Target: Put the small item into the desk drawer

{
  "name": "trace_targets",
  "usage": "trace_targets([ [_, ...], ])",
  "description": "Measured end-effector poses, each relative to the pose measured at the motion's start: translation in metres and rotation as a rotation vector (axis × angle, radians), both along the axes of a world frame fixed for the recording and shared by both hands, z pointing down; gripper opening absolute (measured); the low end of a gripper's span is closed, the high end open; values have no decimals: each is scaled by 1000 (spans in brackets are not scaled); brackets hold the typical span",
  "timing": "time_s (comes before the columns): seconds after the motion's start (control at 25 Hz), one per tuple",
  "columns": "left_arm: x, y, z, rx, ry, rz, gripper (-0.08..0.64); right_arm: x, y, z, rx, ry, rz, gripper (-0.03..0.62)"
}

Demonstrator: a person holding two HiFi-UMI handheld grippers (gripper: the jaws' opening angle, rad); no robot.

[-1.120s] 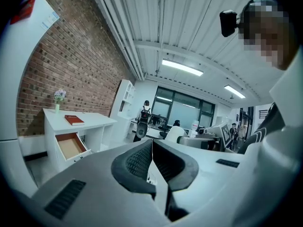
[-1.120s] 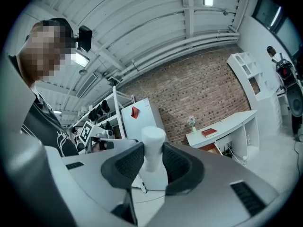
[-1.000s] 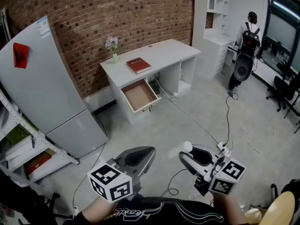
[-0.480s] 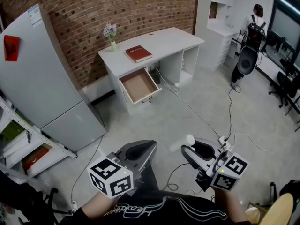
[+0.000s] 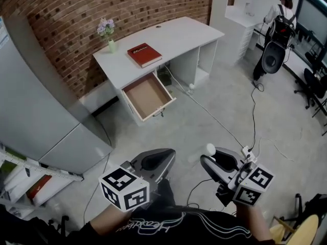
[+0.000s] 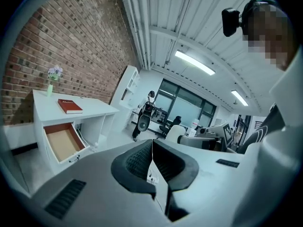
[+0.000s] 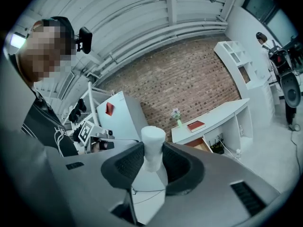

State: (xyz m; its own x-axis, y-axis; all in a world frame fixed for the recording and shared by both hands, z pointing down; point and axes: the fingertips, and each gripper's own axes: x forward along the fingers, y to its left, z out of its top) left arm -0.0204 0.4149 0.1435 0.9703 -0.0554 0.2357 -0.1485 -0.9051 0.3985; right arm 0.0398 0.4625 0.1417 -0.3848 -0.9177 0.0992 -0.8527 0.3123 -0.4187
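A small white cylinder-shaped item [image 7: 153, 148] stands up between the pads of my right gripper [image 7: 152, 161], which is shut on it; in the head view the small white item [image 5: 210, 148] pokes out at the tip of the right gripper [image 5: 212, 160]. My left gripper [image 5: 156, 161] is low at the left, its jaws pressed together with nothing in them, as the left gripper [image 6: 152, 160] view confirms. The white desk [image 5: 176, 39] stands far ahead against the brick wall. Its wooden drawer [image 5: 148, 96] is pulled open and looks bare inside.
A red book [image 5: 144, 54] and a small vase of flowers [image 5: 108, 34] sit on the desk. A grey fridge [image 5: 36, 106] stands at the left with a shelf rack [image 5: 30, 172] below it. Cables [image 5: 225, 126] cross the floor. A person with a backpack [image 5: 280, 24] stands far right.
The view has shifted: desk and open drawer now sit slightly lower and more to the left in the picture, a bit closer. Both grippers keep their places and states.
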Motion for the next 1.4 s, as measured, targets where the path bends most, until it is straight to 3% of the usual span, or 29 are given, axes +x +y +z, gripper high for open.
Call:
trace_targets([
  [0.36,48,-198,33,-53,-78,-1,21,54,-195,24,-75,3,25,132],
  [0.6,54,-289,62,-102,-106,-25,21,66,-294,42,-129,11,6,130],
  [1.04,48,-377,114,-177,-138,-182,23,85,-400,94,-203,179,-50,130],
  [1.4,46,-408,145,-180,-179,-236,21,88,-457,140,-278,213,-113,131],
])
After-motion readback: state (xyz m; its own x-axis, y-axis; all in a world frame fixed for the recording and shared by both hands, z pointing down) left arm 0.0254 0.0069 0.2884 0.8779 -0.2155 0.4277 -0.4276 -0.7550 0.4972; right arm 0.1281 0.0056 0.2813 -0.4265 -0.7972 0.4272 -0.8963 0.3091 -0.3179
